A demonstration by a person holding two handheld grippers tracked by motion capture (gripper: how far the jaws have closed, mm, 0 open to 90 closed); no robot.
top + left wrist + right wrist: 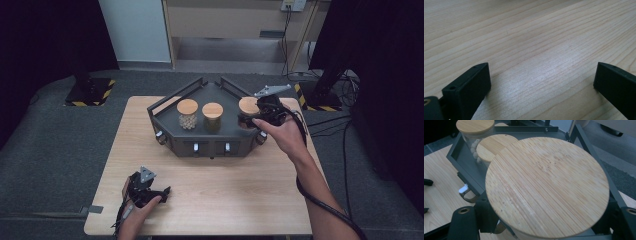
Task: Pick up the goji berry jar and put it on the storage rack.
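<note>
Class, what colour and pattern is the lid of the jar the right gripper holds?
Light tan bamboo lid with fine straight grain lines; clearest in the right gripper view.

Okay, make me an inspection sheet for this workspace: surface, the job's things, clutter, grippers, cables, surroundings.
Surface: light wooden table, bare around the left hand.
Job's things: dark tray at the table's far side holds three jars with round wooden lids: left jar with pale round pieces inside, middle jar, right jar.
Clutter: nothing seen.
Grippers: right gripper is shut on the right jar, a jaw on either side under the lid. Left gripper is open with nothing between the jaws, low over the table's near left.
Cables: a black cable trails along the right forearm; more cables lie on the floor at far right.
Surroundings: grey floor, dark curtains, a hazard-striped stand base at far left.
</note>
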